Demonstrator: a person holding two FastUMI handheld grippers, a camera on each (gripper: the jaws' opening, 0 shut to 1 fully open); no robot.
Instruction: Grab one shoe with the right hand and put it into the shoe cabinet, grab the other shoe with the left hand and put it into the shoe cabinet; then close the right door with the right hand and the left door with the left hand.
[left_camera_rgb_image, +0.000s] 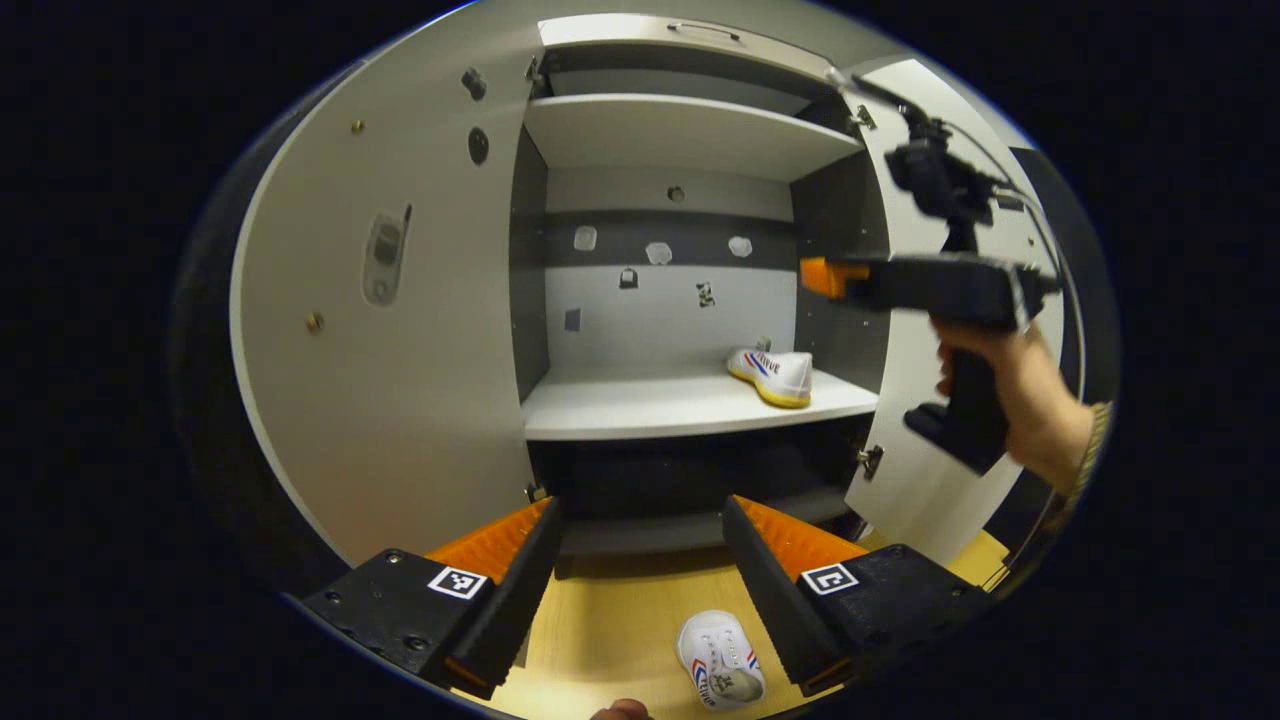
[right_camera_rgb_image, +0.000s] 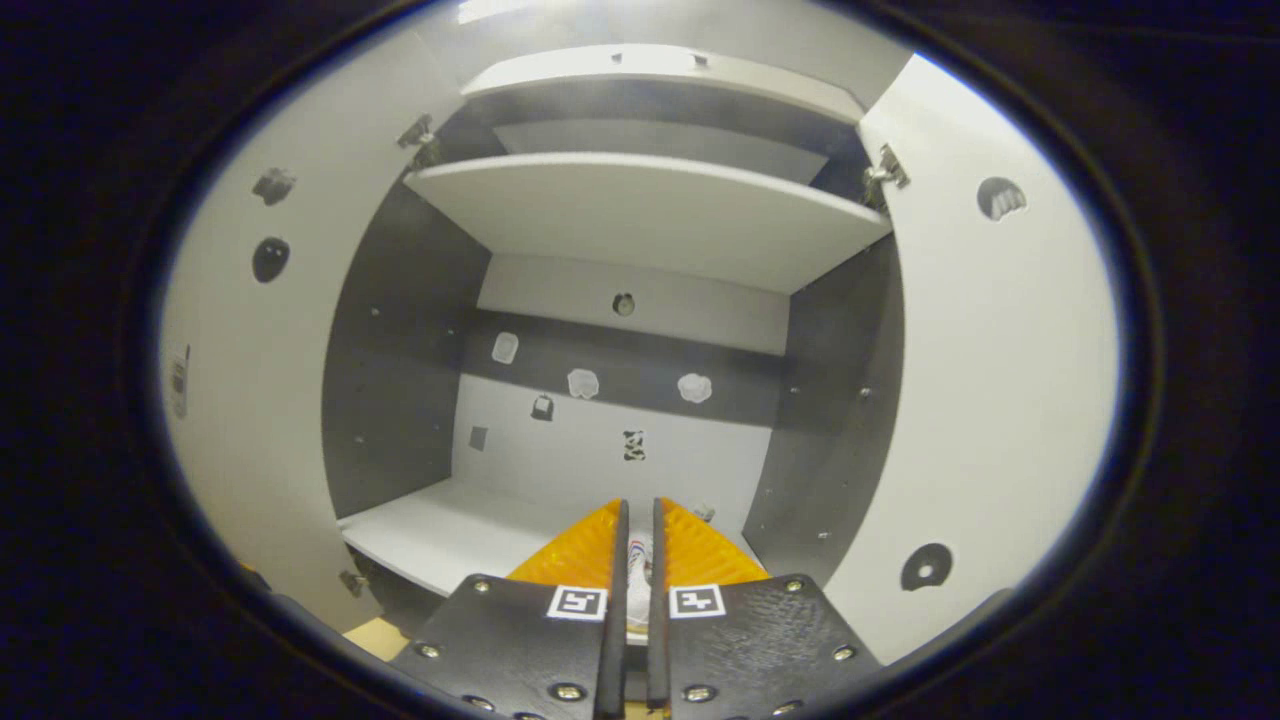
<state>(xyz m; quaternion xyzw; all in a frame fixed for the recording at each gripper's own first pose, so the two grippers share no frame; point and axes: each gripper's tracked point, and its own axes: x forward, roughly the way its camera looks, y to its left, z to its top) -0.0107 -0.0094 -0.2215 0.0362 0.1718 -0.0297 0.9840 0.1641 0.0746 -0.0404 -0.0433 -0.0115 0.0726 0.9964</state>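
Here, 1 shoe (left_camera_rgb_image: 772, 375) sits on the right end of the cabinet's middle shelf (left_camera_rgb_image: 660, 405), right of centre in the left gripper view, close to the dark right inner wall. The other shoe (left_camera_rgb_image: 720, 660) lies on the wooden floor (left_camera_rgb_image: 610, 630) at the bottom of that view, between the left gripper's (left_camera_rgb_image: 640, 590) widely spread, released fingers. The right gripper (left_camera_rgb_image: 815, 277) hangs at the right of the frame, held by a hand (left_camera_rgb_image: 1020, 395), its tip in front of the cabinet's right edge above the shelved shoe. In the right gripper view its fingers (right_camera_rgb_image: 590, 545) are almost clenched, a narrow gap between them. Both doors, the left door (left_camera_rgb_image: 400, 330) and the right door (right_camera_rgb_image: 1000, 400), stand open.
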